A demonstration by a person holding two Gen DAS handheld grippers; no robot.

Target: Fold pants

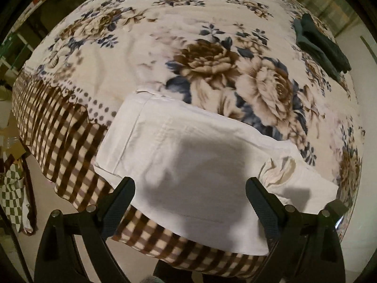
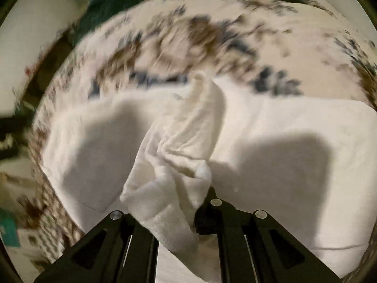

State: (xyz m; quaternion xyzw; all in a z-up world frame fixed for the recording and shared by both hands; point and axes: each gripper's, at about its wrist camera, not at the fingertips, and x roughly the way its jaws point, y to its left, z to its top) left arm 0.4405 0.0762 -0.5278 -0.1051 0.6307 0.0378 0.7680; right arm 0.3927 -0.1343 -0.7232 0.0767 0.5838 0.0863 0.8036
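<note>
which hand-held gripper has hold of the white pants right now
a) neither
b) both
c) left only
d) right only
d) In the right wrist view the right hand-held gripper is shut on a bunched fold of the white pants, while in the left wrist view the left hand-held gripper is wide open above the cloth, with nothing between its fingers.
</note>
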